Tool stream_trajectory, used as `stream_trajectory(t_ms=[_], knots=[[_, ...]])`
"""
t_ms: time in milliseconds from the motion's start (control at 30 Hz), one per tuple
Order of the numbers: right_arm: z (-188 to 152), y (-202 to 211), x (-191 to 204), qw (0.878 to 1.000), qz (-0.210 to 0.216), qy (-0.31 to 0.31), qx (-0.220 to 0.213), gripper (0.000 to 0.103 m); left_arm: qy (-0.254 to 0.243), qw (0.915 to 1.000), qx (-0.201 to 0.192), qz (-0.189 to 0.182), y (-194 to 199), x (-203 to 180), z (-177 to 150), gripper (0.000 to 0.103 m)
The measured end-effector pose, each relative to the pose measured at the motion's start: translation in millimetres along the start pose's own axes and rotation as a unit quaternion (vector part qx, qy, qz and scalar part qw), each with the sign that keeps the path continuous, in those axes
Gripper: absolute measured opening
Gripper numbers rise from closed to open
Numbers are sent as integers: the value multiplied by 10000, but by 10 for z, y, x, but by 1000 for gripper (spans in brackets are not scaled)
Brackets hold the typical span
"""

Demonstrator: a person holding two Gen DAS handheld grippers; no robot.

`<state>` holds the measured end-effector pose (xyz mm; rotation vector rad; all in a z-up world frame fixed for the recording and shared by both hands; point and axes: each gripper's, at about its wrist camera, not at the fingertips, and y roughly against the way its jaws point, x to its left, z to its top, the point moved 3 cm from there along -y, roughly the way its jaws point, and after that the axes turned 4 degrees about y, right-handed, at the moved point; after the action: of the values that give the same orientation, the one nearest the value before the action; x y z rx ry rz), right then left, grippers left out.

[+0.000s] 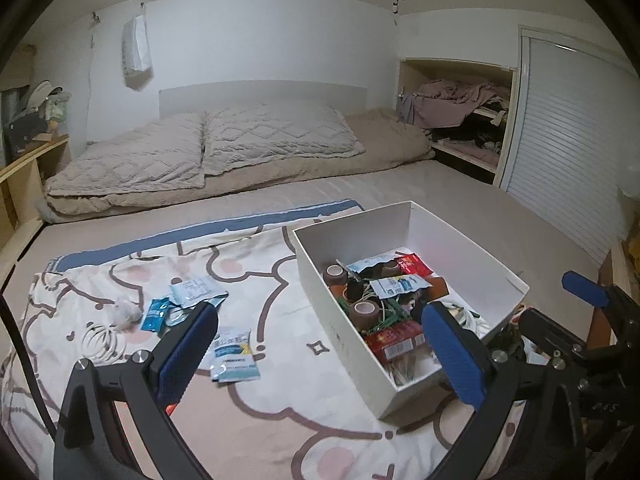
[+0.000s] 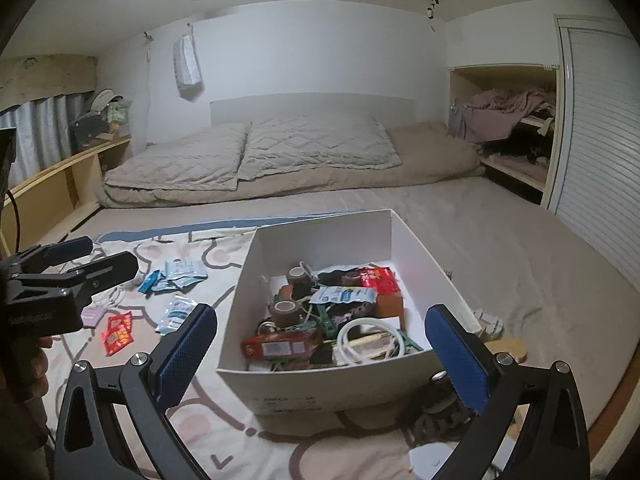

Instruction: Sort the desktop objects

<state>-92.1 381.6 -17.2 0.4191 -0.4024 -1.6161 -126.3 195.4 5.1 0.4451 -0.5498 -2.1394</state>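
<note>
Two grippers hang spread and empty over a patterned blanket (image 1: 280, 420): the left gripper (image 1: 320, 356) above loose packets (image 1: 236, 356), the right gripper (image 2: 320, 356) straddling the near wall of a white box (image 2: 320, 384). Tape rolls (image 2: 285, 312), a red carton (image 2: 280, 346), and a coiled cable (image 2: 366, 342) fill the box.
</note>
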Motion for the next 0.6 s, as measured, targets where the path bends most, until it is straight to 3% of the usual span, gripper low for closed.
stream_trajectory(t_ms=[600], knots=[[-186, 193, 235, 9998, -104, 130, -76, 103, -115, 9999, -86, 41, 274, 222, -388, 103]])
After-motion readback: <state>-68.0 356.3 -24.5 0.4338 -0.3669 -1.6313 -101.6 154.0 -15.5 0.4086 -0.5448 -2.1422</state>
